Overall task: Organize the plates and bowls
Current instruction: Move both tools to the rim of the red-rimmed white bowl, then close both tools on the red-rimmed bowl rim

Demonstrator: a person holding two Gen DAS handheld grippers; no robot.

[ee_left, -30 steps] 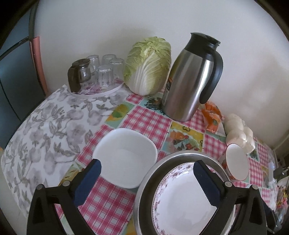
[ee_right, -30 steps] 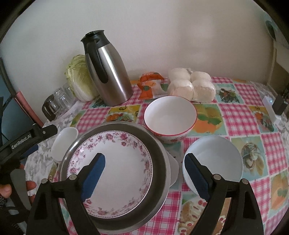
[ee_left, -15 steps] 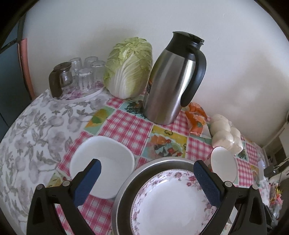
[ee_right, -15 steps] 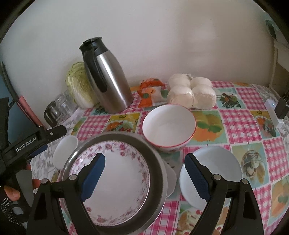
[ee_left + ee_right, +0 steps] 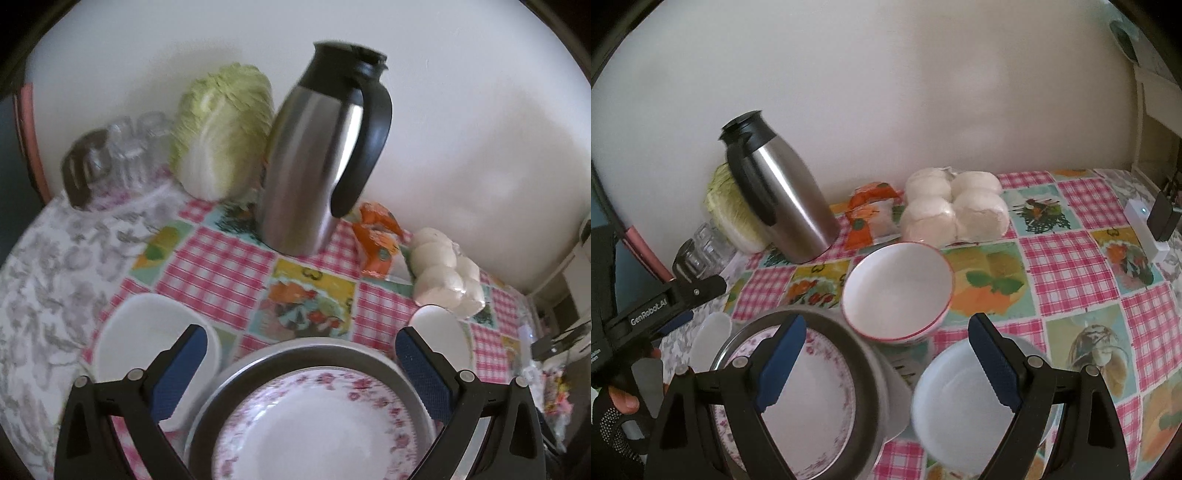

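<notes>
- The left gripper [image 5: 297, 373], low in the left wrist view, has its blue-padded fingers [image 5: 181, 365] spread wide with nothing clamped between them.
- Between and below those fingers sits a round grey metal basin [image 5: 295, 356] holding a white plate with a pink floral rim [image 5: 317, 424] at bottom centre.
- A plain white squarish bowl [image 5: 147, 332] rests on the cloth at lower left, partly behind the left finger.
- A white bowl with a red rim [image 5: 439, 332] shows behind the right finger at lower right.
- The right gripper [image 5: 886, 360], low in the right wrist view, also stands with its fingers [image 5: 991, 362] wide apart, gripping nothing.
- In that view the red-rimmed bowl [image 5: 897, 288] sits at centre, just beyond the basin [image 5: 875, 365], which lies at lower left with the floral plate [image 5: 809, 391] inside.
- A pale white round bowl [image 5: 960, 402] lies at lower right, behind the right finger.
- A steel thermos jug with a black handle [image 5: 317, 158] stands upper centre on the pink checked tablecloth [image 5: 218, 266].
- A green napa cabbage [image 5: 221, 129] stands just beside the jug on its left; clear upturned glasses [image 5: 125, 147] are further left.
- A bag of white buns [image 5: 953, 206] lies behind the red-rimmed bowl.
- A gloved hand [image 5: 617, 410] at the far left edge holds the left gripper's handle.
</notes>
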